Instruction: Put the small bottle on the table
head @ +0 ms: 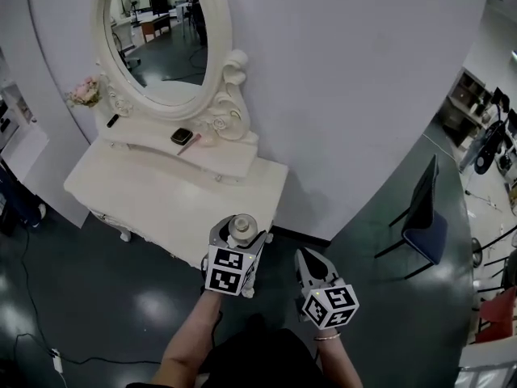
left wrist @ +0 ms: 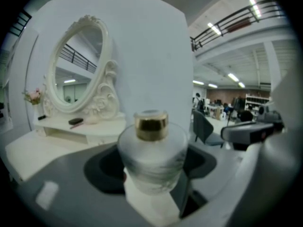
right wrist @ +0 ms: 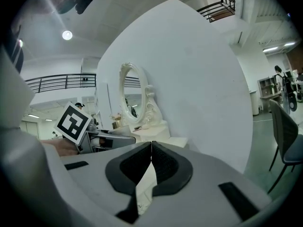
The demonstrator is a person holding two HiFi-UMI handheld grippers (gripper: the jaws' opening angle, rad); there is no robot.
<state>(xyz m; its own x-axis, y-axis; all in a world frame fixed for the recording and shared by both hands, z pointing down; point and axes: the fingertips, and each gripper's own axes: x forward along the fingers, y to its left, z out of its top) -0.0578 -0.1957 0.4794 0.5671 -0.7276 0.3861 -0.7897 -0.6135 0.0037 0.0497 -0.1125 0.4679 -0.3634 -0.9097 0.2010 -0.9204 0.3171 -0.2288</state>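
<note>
Left gripper [head: 241,234] gripped the small bottle [left wrist: 151,157] upright, near the white table's [head: 161,196] front corner. Right gripper [head: 305,257]: jaws together, nothing held.

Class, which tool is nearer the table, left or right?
Left. The left tool, shut on the bottle, is by the table's front edge; the right tool, shut and empty, is farther right, over the floor.

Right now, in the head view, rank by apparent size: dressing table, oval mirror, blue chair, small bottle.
Dressing table and oval mirror: too alike to split.
Blue chair.
Small bottle, though nearest the camera.
</note>
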